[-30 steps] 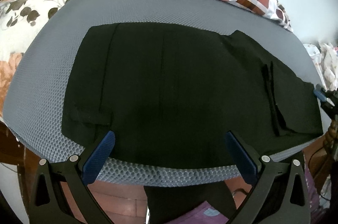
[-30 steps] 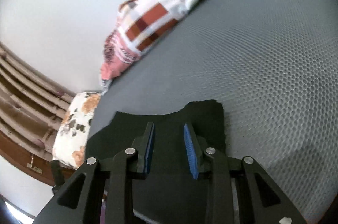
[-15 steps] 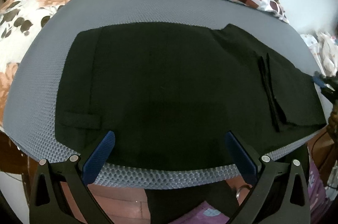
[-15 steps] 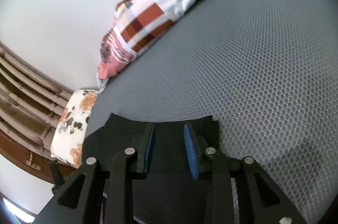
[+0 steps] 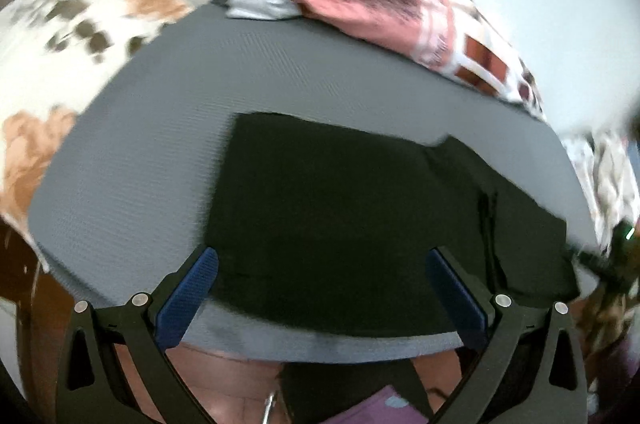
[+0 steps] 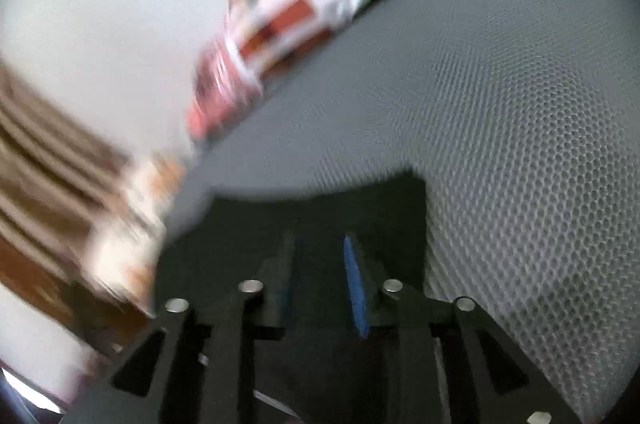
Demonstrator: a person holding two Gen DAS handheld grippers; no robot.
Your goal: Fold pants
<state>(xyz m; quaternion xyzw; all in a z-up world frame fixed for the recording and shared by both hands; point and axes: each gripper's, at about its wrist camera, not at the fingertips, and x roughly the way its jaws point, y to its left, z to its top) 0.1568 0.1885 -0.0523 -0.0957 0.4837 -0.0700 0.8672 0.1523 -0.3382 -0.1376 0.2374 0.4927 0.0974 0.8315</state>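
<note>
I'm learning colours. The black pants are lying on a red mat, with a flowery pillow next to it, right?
Not quite: the mat is grey, not red, as the left wrist view shows. The black pants do lie on it, and the flowery pillow is beside it.

Left wrist view looks steeply down from beyond the near edge of the bed (image 5: pixel 160 128), facing the far wall, taking in the whole black pants (image 5: pixel 340 216) at moderate distance. Right wrist view sits close over the pants (image 6: pixel 320 208), angled down across the mattress toward the far left. Both views share the pants, the grey mattress surface and the patterned blanket (image 5: pixel 420 20) (image 6: pixel 320 8).
</note>
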